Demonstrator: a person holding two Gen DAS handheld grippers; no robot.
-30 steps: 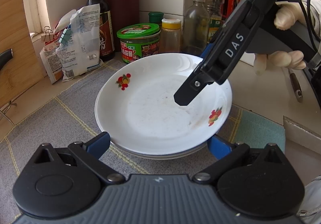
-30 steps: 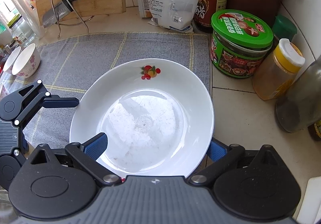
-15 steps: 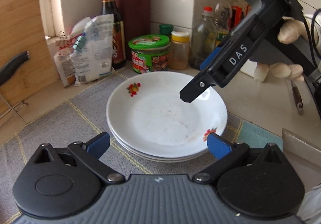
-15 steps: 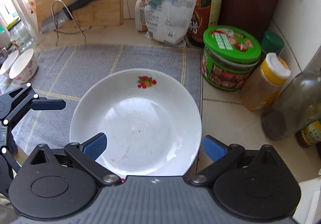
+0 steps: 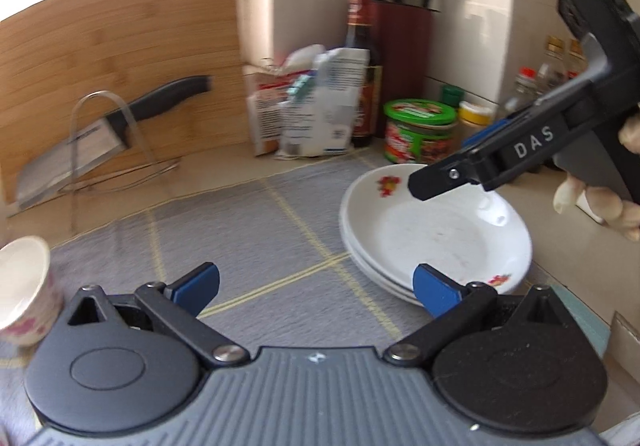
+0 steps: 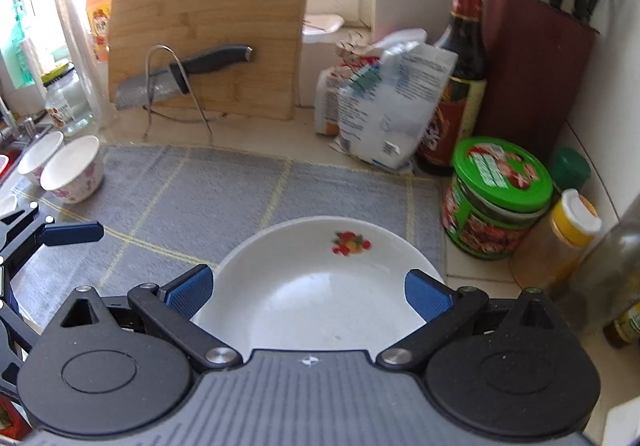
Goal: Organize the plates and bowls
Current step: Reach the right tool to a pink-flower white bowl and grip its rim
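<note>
A stack of white plates (image 5: 436,230) with fruit prints rests on the grey mat (image 5: 260,230); it also shows in the right wrist view (image 6: 320,286). My left gripper (image 5: 316,284) is open and empty over the mat, left of the stack. My right gripper (image 6: 308,294) is open and empty, held above the stack; it shows in the left wrist view (image 5: 440,178) too. A floral bowl (image 5: 22,294) stands at the mat's left edge. In the right wrist view this bowl (image 6: 74,170) has a second bowl (image 6: 40,152) behind it.
A bamboo cutting board (image 6: 208,26) leans at the back with a cleaver (image 6: 180,76) on a wire rack. Food bags (image 6: 384,114), a sauce bottle (image 6: 460,78), a knife block (image 6: 532,66), a green-lidded jar (image 6: 496,202) and a yellow-capped jar (image 6: 560,242) crowd the back right corner.
Both grippers pulled back and up from the plate stack. My left gripper swung left, so the stack now lies to its right and the bowl has come into view.
</note>
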